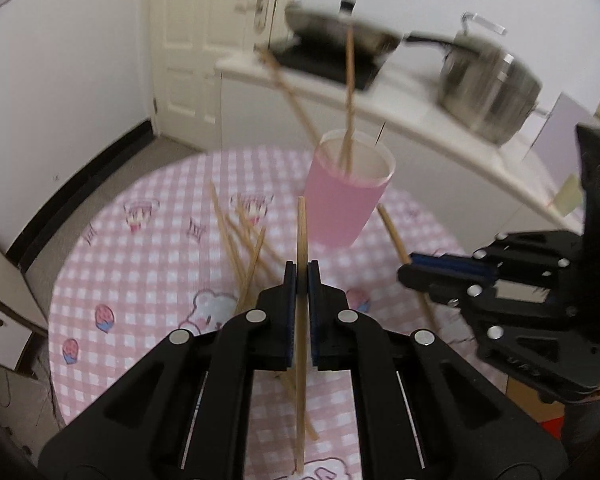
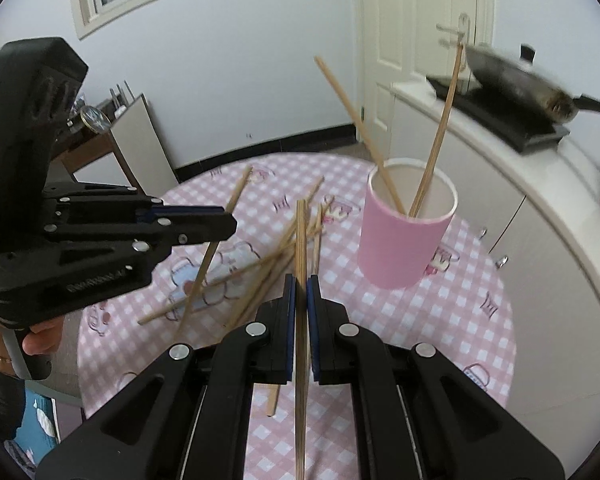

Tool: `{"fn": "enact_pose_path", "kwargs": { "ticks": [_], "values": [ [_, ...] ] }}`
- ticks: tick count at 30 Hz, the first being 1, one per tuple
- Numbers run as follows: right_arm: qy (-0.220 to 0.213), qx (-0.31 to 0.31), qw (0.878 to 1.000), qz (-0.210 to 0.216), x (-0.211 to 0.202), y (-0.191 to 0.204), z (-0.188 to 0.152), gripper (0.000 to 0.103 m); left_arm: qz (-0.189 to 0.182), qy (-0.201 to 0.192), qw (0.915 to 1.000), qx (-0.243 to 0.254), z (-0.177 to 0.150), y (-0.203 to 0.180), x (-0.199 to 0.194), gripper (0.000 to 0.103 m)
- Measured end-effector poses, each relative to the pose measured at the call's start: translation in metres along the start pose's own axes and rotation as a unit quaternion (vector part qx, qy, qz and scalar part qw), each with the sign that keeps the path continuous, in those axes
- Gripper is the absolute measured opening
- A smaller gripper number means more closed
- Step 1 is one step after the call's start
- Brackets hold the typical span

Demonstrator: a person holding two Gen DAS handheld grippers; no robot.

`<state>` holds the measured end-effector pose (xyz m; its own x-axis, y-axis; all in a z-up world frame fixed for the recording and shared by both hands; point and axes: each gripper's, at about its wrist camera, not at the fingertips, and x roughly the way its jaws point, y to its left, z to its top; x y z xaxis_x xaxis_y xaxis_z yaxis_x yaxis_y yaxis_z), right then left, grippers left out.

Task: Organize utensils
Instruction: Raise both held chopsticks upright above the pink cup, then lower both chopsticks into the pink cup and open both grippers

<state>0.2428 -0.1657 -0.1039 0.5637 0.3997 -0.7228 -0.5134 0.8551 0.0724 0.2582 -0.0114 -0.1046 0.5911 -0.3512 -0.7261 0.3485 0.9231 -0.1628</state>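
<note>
White walls and a panelled door (image 2: 416,40) stand behind a round worktop (image 2: 452,320) under a pink checked cloth. Near its far edge a pink cup (image 2: 404,236) stands upright with two chopsticks (image 2: 436,136) leaning out of it, their tops fanned apart. More chopsticks lie in a loose crossed heap (image 2: 260,268) near the middle of the worktop, left of the cup in the right wrist view.

The left hand-held gripper (image 1: 301,280) is clamped narrow on a single chopstick (image 1: 301,236), which runs straight along its fingers with the tip pointing toward the cup. The right hand-held gripper (image 2: 301,284) is clamped narrow on another chopstick (image 2: 301,232) in the same way. Both sit above the cloth, short of the cup.

My worry is the cup: it looks light, and the sticks already in it lean far out. A tip knocking the rim or those leaning sticks could topple it and spill everything. Two grippers converging on one small opening could also collide. Each stick is pinched part-way along, so it might pivot or slip when it meets the cup wall.
</note>
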Motion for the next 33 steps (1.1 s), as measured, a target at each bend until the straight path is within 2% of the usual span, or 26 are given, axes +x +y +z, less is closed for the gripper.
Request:
{"fn": "enact_pose_path", "kwargs": {
  "ticks": [8, 13, 18, 28, 33],
  "values": [
    [-0.055, -0.004, 0.998, -0.008, -0.046, 0.005, 0.015, 0.005, -0.026, -0.089, 0.9957, -0.001, 0.013, -0.02, -0.054, 0.006],
    [-0.103, -0.003, 0.994, -0.027, -0.076, 0.001, 0.033, 0.004, -0.04, -0.149, 0.988, 0.0, 0.028, -0.033, -0.076, 0.006],
    [-0.137, -0.005, 0.989, -0.05, -0.093, -0.008, 0.053, 0.004, -0.04, -0.19, 0.9809, 0.003, 0.049, -0.043, -0.082, 0.006],
    [-0.194, 0.011, 0.978, -0.077, -0.103, -0.038, 0.097, 0.004, -0.022, -0.276, 0.9603, -0.03, 0.106, -0.045, -0.073, 0.006],
    [-0.216, 0.018, 0.972, -0.088, -0.101, -0.051, 0.106, 0.004, -0.011, -0.306, 0.9511, -0.038, 0.119, -0.047, -0.06, 0.006]
  ]
}}
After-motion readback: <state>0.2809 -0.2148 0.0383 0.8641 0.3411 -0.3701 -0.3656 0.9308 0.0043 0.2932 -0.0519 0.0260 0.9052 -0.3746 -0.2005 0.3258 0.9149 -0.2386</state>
